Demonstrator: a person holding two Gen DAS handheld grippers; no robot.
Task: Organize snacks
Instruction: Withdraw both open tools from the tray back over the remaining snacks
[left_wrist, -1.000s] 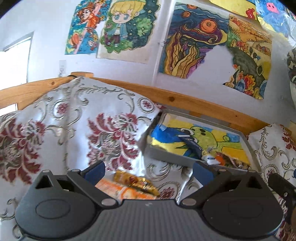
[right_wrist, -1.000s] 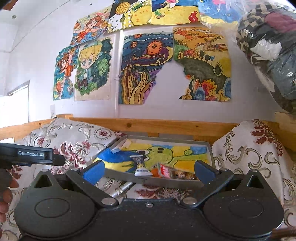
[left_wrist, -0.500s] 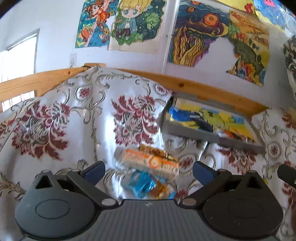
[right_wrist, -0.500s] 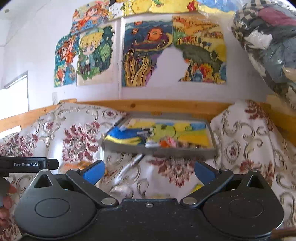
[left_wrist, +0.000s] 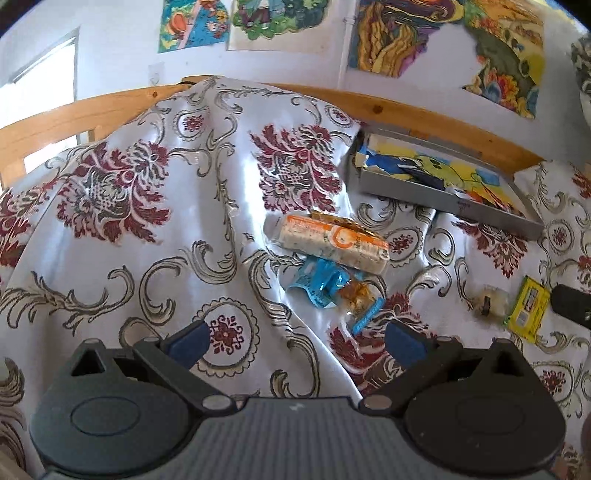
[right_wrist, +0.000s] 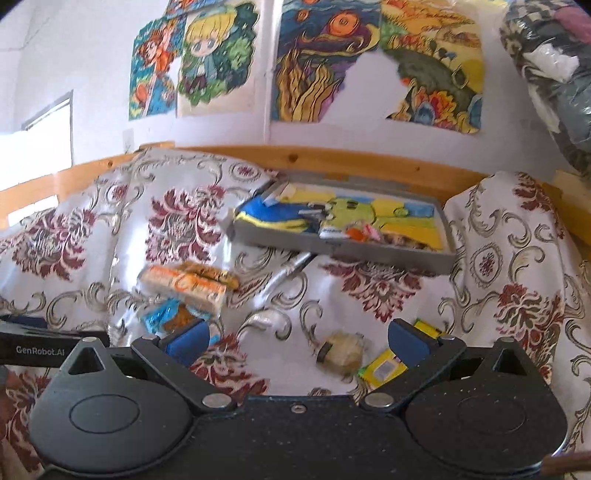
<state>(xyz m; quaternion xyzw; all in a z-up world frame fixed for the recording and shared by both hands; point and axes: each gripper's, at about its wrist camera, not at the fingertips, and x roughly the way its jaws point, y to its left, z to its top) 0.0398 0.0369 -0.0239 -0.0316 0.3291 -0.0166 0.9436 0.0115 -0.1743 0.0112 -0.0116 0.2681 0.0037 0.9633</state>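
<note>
left claw (left_wrist: 295, 338): wide open, empty, over the bedspread (left_wrist: 110, 221).
right claw (right_wrist: 297, 338): wide open, empty.
snacks: cracker pack (left_wrist: 327, 243) and blue wrapper (left_wrist: 319, 282) at 12 o'clock of left claw; round snack (right_wrist: 341, 352) and yellow packet (right_wrist: 384, 369) between right claw's fingers.
tray (right_wrist: 332, 247): 12 o'clock, holds some snacks; likely the drop spot.
room: open cloth around; folds could snag.

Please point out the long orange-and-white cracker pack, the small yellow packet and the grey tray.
Long orange-and-white cracker pack (left_wrist: 328, 242), left wrist view, middle.
Small yellow packet (right_wrist: 384, 367), right wrist view, front face.
Grey tray (right_wrist: 332, 247), right wrist view, near wall.
</note>
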